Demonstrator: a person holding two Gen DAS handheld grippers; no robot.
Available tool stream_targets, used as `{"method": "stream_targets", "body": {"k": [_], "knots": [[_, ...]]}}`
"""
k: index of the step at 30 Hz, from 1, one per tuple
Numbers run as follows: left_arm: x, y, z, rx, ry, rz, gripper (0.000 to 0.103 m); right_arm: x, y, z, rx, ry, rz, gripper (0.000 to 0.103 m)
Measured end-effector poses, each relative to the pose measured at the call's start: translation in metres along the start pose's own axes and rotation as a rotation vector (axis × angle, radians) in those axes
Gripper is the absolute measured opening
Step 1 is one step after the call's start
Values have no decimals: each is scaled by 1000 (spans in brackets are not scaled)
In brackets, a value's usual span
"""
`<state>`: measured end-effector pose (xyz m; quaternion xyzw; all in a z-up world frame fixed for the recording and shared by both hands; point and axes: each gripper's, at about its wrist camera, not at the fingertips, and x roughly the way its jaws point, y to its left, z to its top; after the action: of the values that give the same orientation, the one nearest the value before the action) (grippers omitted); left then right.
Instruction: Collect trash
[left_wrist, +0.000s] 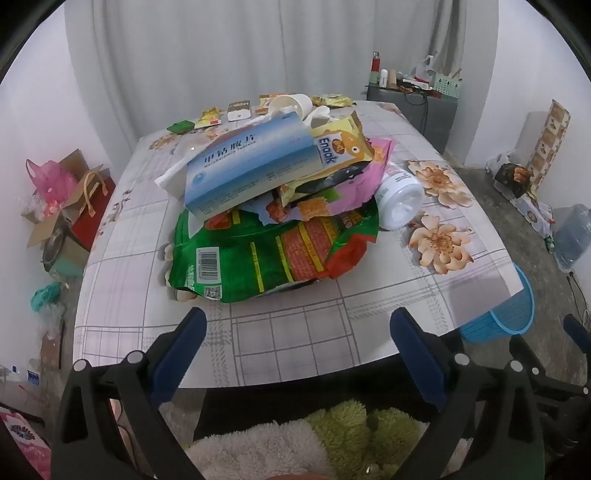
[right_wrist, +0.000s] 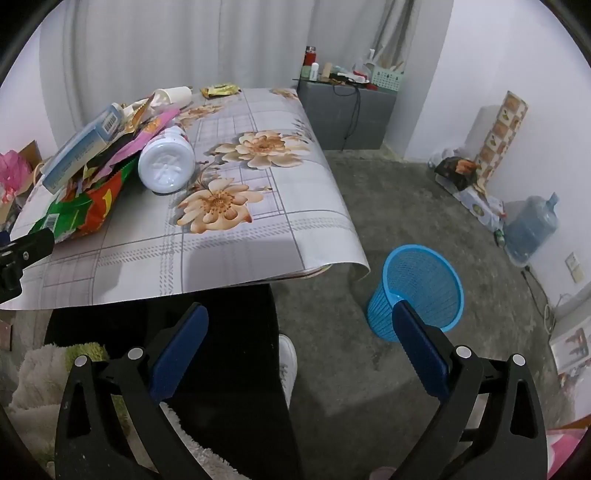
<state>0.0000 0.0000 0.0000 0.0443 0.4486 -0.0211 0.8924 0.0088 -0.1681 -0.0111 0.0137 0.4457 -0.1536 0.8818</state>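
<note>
A heap of trash sits mid-table: a green snack bag (left_wrist: 266, 254) at the bottom, a blue-white medicine box (left_wrist: 251, 166) on top, a yellow Enaak wrapper (left_wrist: 343, 144), pink wrappers and a white bottle (left_wrist: 400, 197) lying on its side at the right. The bottle (right_wrist: 166, 166) and box (right_wrist: 81, 147) also show in the right wrist view. A blue mesh bin (right_wrist: 417, 291) stands on the floor off the table's right corner. My left gripper (left_wrist: 295, 325) is open and empty at the table's near edge. My right gripper (right_wrist: 301, 317) is open and empty, held off the table beside the bin.
Loose wrappers and a paper cup (left_wrist: 291, 105) lie at the table's far edge. The floral tablecloth (right_wrist: 236, 236) overhangs the front. A grey cabinet (right_wrist: 347, 110), a water jug (right_wrist: 532, 225), boxes and bags (left_wrist: 62, 210) stand on the floor around.
</note>
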Motion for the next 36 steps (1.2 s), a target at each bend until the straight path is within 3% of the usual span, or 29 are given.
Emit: {"method": "stream_targets", "body": {"k": [36], "knots": [[0,0,0,-3,5,-10,97,-1,-1,0,3,-2,3,95]]}}
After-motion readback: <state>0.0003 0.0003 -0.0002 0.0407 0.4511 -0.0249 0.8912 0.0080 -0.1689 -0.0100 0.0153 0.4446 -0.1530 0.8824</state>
